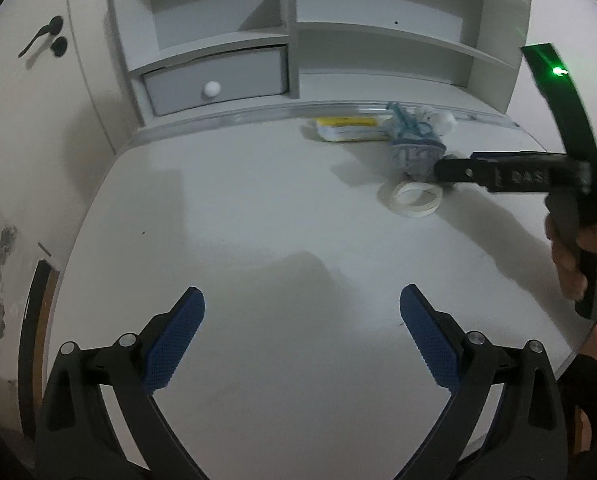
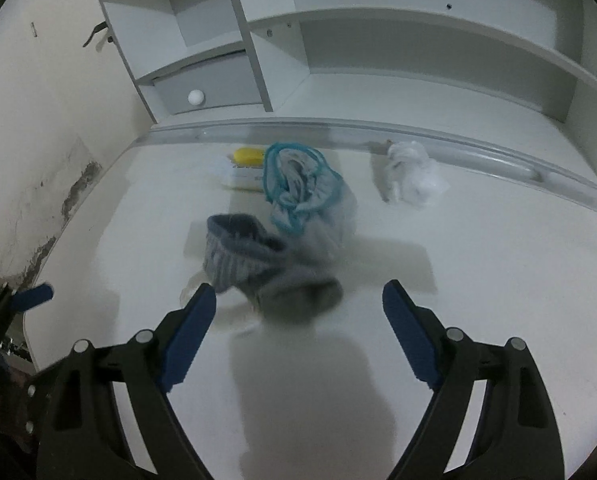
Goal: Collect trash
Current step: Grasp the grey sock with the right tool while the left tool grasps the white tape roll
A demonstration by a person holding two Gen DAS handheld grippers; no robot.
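Note:
A grey sock (image 2: 258, 264) lies on the white desk (image 2: 478, 300) just ahead of my right gripper (image 2: 298, 308), which is open and empty. Behind the grey sock is a grey sock with teal trim (image 2: 302, 188), a yellow and white packet (image 2: 244, 168) and a crumpled clear plastic wrapper (image 2: 412, 174). In the left wrist view the socks (image 1: 414, 148), the packet (image 1: 350, 130), the wrapper (image 1: 438, 118) and a white tape ring (image 1: 416, 198) lie at the far right, with the right gripper (image 1: 442, 170) beside them. My left gripper (image 1: 302, 312) is open and empty over bare desk.
A white shelf unit (image 1: 298, 36) with a grey drawer (image 1: 218, 84) stands along the back of the desk. A raised rail (image 2: 338, 128) runs along its foot. A wall with peeling paint (image 2: 50, 200) is on the left. The desk's edge curves at the left (image 1: 78, 240).

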